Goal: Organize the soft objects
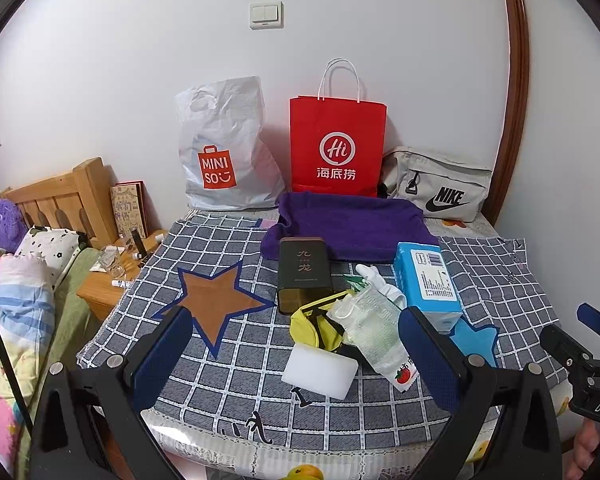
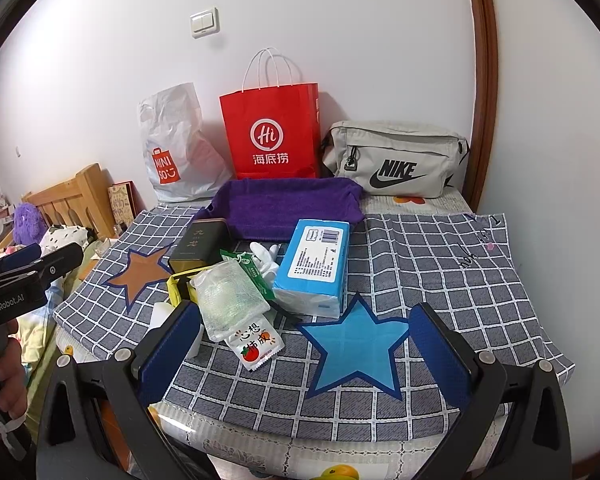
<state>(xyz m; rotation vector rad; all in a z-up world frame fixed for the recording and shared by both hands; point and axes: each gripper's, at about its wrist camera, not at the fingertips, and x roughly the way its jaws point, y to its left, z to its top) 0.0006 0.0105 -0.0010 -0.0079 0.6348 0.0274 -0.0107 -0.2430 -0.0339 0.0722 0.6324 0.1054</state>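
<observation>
Checked grey cloth covers the table. Mid-frame pile untouched: blue tissue pack, purple towel, white foam block. Left gripper and right gripper both gape wide, empty. Sorting not begun, by my read.

Bare checked cloth right of the tissue pack; clutter pile centre, bags behind.
</observation>
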